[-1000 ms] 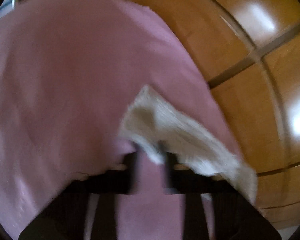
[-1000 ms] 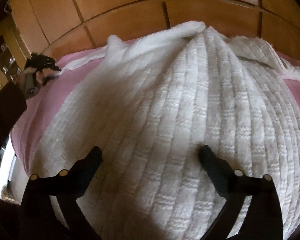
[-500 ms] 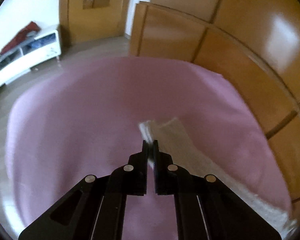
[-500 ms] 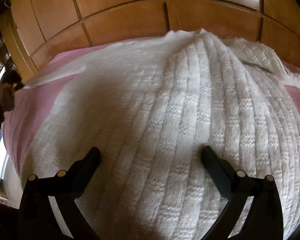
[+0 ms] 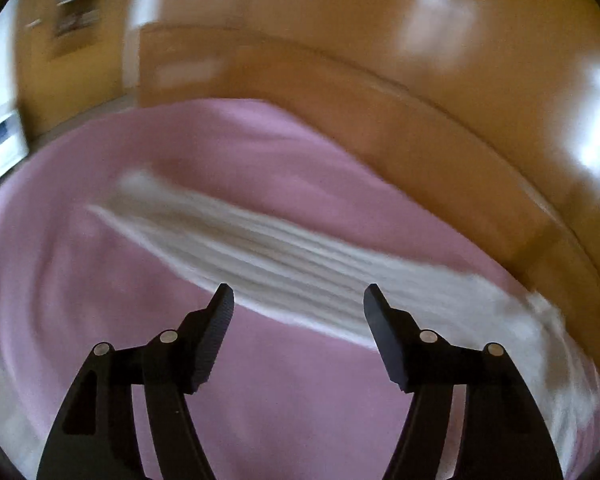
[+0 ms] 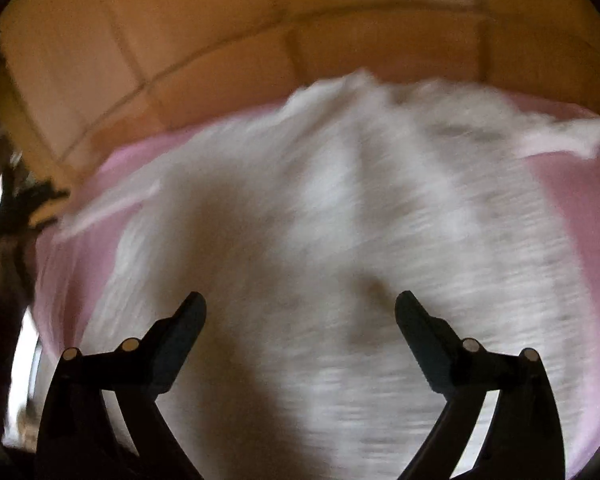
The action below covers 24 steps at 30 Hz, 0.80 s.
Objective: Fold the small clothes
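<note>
Surface: a bed covered in a pink sheet (image 5: 300, 400), smooth apart from shallow ripples toward its left side. The same sheet shows at both flanks of the right wrist view. Behind the bed runs a panelled wooden headboard (image 5: 440, 152), glossy, with bright window reflections on the wall panels above it. In the left wrist view a wooden door or cabinet front (image 5: 76, 12) stands at the far left, and a white low unit (image 5: 0, 144) is cut by the left edge of the frame.

Task item: a white knitted garment (image 6: 340, 240) lies spread on the sheet. In the left wrist view it appears as a long pale band (image 5: 280, 256) running from the middle of the bed toward the right edge, close under the headboard. In the right wrist view it fills most of the frame, with a loose part (image 6: 560, 136) trailing to the upper right.

Tools: the left gripper (image 5: 298, 300) is spread wide, nothing between its fingers; it hangs above the sheet at the near border of the garment. The right gripper (image 6: 300, 304) is likewise spread wide and empty, directly above the body of the garment.

Obstructions: a dark shape (image 6: 24, 208) at the left edge of the right wrist view cannot be identified.

Visibility: both views are motion-blurred. Knit pattern, garment type and contact with the fabric cannot be determined.
</note>
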Tool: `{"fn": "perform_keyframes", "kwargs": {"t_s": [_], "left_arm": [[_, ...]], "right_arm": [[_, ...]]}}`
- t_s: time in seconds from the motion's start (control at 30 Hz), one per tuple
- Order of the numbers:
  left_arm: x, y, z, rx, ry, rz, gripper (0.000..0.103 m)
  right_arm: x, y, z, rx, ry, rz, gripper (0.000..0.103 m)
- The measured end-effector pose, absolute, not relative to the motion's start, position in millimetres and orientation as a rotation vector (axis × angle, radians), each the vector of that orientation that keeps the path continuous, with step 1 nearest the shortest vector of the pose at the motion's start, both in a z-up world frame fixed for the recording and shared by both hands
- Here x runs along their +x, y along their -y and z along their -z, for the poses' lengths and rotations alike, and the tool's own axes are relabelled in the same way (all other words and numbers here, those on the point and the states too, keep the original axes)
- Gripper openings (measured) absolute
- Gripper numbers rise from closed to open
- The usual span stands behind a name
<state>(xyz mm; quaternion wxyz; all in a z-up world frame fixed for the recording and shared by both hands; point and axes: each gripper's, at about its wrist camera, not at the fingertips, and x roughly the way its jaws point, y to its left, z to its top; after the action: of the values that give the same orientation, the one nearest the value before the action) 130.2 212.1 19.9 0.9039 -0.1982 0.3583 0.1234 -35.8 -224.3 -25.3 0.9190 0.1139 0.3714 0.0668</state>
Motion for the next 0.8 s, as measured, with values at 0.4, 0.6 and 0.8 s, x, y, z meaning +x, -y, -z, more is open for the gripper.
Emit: {"fn": "perform_keyframes", "kwargs": {"t_s": [0.4,0.6,0.8], "left_arm": [[122.3,11.8,23.9,-0.026,-0.757,0.120,0.066],[141.1,10.3,54.5,-0.080,-0.864,0.136,0.077],[139.8,21.6,58.8,-0.037,-0.859,0.129,0.089]], "right_arm": [[-18.5,461.7,44.3,0.555,-0.726,0.308,0.062],[48.7,542.9,55.1,0.790,-0.637,0.323,0.076],[124.2,592.5,65.4,0.880,-0.643,0.399,0.078]]}}
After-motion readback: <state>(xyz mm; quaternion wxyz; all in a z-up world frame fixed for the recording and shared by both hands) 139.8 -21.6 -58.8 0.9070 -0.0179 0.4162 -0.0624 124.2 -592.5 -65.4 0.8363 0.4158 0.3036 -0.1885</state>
